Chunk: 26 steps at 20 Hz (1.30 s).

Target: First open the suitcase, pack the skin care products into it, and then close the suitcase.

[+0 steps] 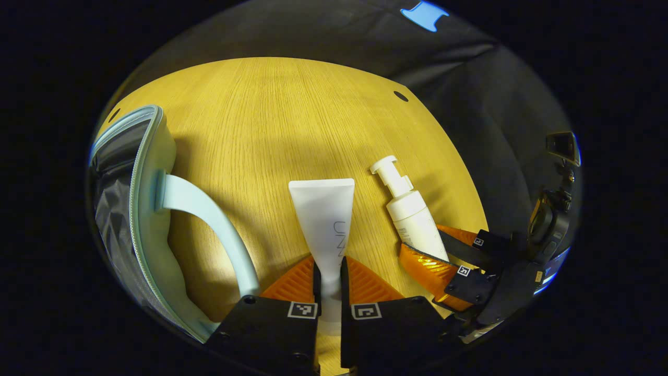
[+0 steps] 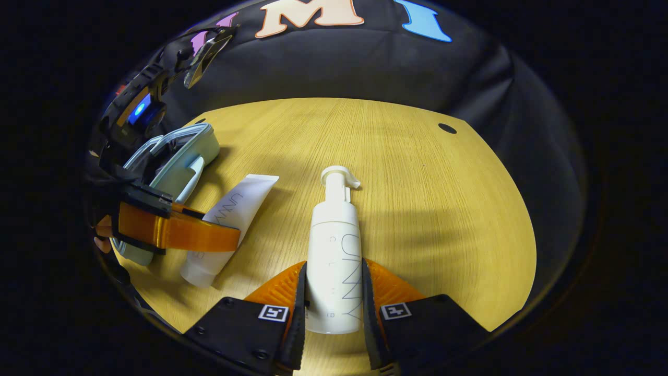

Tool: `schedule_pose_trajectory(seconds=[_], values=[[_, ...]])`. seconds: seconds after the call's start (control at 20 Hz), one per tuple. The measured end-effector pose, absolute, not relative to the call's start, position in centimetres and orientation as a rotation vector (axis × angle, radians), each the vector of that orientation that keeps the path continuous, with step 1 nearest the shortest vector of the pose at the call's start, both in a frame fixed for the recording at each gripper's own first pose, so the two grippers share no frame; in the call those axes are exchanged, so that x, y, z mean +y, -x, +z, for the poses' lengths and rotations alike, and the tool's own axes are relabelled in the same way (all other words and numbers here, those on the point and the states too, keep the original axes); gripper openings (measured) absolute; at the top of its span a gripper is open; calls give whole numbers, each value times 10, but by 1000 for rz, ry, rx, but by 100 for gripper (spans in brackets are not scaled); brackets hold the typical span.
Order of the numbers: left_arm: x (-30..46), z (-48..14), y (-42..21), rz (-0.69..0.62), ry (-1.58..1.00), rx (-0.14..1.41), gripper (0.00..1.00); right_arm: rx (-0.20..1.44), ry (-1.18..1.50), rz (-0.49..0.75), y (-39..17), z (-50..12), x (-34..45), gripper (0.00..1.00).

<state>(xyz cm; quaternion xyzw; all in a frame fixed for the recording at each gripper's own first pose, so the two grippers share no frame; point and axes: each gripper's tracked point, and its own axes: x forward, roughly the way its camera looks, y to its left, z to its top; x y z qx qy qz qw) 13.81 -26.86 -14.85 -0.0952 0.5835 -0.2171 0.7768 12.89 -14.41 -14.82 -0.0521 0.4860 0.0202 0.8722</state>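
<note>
On the round wooden table [image 1: 271, 115], the open suitcase [image 1: 141, 219] waits at one side. The left gripper [image 1: 329, 277] pinches a white tube [image 1: 323, 219]; the right gripper [image 2: 334, 292] clamps the pump bottle [image 2: 334, 261], apparently both ready for packing.

Both views look down steeply and close on the table [image 1: 271, 115]. The left gripper view faces the tube [image 1: 326, 219], with the bottle [image 1: 412, 214] at 3 o'clock. The right gripper view faces the bottle [image 2: 334, 250], with the tube [image 2: 229, 224] at 9 o'clock.
</note>
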Motion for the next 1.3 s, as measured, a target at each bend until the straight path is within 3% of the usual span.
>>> schedule_pose_trajectory(seconds=[0.2,0.6,1.0,1.3], values=[[-265,-134,-129,-525,218,1266,10,1033,57,29,-125,-150,-144,49],[-239,-23,-117,-665,354,1151,9,1009,-57,1,-126,-143,-133,48],[-93,-13,-158,-464,384,1067,9,874,-175,129,-133,-83,-50,49],[-29,-72,-151,-297,369,1176,10,866,-166,297,-127,-62,57,49]])
